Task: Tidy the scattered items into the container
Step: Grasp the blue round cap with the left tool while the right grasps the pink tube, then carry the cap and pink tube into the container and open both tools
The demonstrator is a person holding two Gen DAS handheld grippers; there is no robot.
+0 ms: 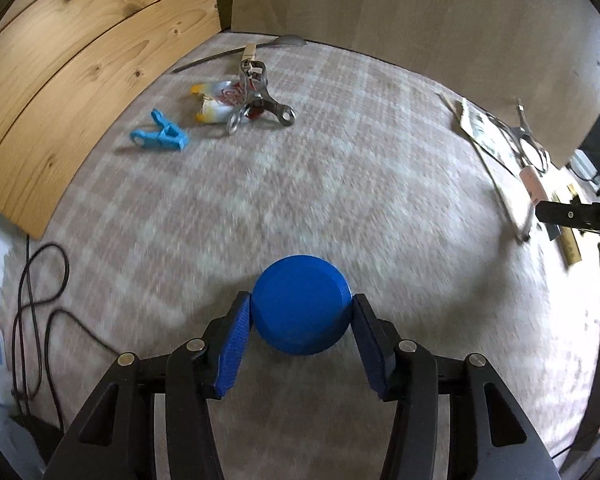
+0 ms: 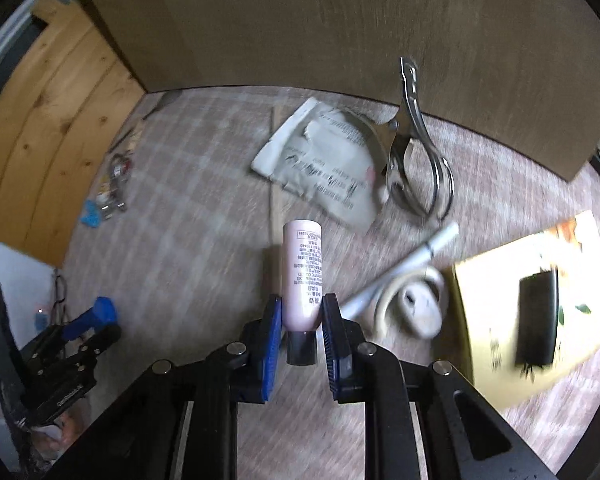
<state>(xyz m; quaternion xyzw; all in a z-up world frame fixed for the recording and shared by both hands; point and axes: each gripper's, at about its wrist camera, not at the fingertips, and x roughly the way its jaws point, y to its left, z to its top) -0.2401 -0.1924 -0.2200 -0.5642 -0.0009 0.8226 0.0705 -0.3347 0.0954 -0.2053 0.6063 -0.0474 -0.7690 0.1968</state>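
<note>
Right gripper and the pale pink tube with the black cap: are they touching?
Touching. In the right wrist view, the right gripper has both blue jaws pressed against the sides of the pale pink tube, just above its black cap.

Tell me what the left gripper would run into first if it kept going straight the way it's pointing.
Probably just the checked cloth. The left gripper, clamped on a blue round lid, points steeply down at bare cloth. The blue clothespin lies well off to the left, though depth is unclear.

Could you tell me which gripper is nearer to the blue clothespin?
Left. The left gripper, holding a blue disc, has the clothespin ahead-left; the right gripper sees it far off left.
</note>
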